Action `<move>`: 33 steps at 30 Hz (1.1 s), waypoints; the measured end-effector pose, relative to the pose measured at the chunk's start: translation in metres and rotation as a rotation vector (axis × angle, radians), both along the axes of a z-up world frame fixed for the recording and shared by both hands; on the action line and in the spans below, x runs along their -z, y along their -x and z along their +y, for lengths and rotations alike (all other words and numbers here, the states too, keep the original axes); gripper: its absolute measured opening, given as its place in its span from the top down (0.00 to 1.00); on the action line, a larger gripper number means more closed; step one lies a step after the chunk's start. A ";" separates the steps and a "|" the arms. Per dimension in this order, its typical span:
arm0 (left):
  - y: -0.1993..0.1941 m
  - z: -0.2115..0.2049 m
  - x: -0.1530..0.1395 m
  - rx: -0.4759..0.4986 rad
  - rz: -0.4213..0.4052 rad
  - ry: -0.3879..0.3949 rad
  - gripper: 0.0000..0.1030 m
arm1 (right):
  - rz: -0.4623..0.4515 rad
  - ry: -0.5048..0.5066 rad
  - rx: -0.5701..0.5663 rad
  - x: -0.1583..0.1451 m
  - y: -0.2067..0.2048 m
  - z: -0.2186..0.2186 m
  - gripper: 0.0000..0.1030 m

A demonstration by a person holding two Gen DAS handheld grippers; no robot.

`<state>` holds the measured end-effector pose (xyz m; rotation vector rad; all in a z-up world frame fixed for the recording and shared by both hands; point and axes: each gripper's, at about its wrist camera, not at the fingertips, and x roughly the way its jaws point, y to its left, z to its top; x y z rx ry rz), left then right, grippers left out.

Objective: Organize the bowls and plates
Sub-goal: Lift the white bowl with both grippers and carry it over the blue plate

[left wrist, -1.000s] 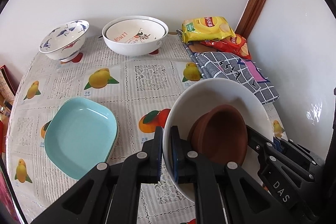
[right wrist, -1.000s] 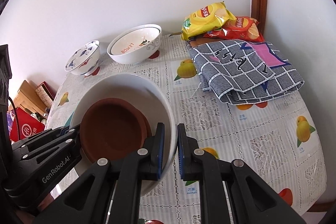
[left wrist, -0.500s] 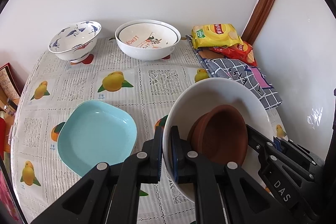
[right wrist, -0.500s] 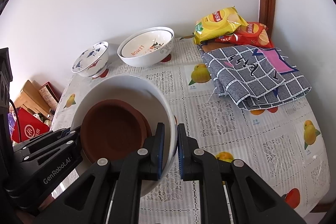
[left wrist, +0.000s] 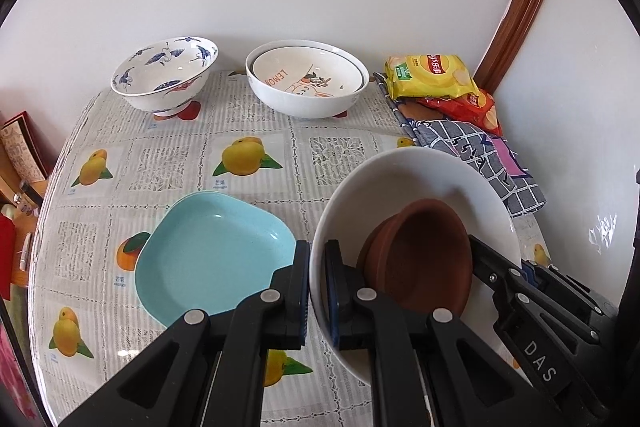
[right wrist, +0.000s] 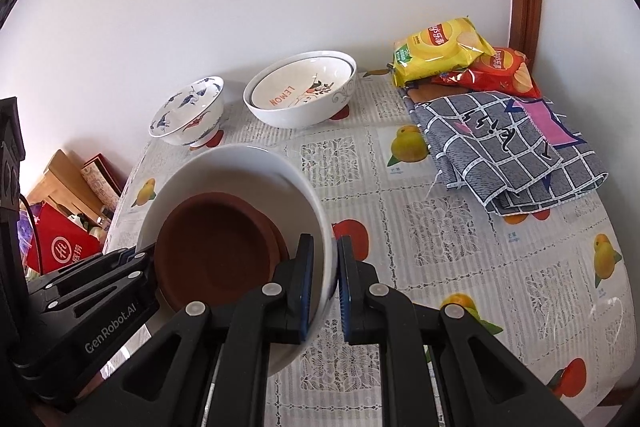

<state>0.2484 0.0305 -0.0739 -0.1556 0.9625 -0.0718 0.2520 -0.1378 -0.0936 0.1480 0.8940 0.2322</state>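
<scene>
A large white bowl [left wrist: 416,179] [right wrist: 240,171] hangs above the table with brown bowls [left wrist: 424,259] [right wrist: 216,247] stacked inside it. My left gripper [left wrist: 318,287] is shut on its left rim. My right gripper [right wrist: 325,283] is shut on its right rim. Teal plates [left wrist: 208,255] lie stacked on the table, left of the held bowl. At the back stand a blue-patterned bowl [left wrist: 166,75] [right wrist: 188,111] and a white bowl holding a LEMON-printed dish [left wrist: 306,81] [right wrist: 302,89].
Yellow and red chip bags [left wrist: 432,81] [right wrist: 440,51] and a folded checked cloth [left wrist: 484,155] [right wrist: 512,151] lie at the back right by the wall corner. The fruit-print tablecloth [right wrist: 460,235] covers a round table. Boxes [right wrist: 60,227] sit beyond its left edge.
Both grippers have carried the white bowl away from the back wall and to the left; the far bowls and the teal plates have shifted right and down in the views. Both grips hold unchanged.
</scene>
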 end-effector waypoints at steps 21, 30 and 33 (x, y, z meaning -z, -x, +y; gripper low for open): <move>-0.004 0.056 0.006 -0.071 0.004 0.012 0.92 | 0.006 0.017 -0.072 0.004 -0.014 0.060 0.89; -0.007 0.080 0.015 -0.099 0.013 0.018 0.92 | 0.015 0.029 -0.099 0.011 -0.022 0.085 0.89; -0.009 0.087 0.018 -0.106 0.020 0.023 0.92 | 0.020 0.034 -0.105 0.014 -0.024 0.092 0.89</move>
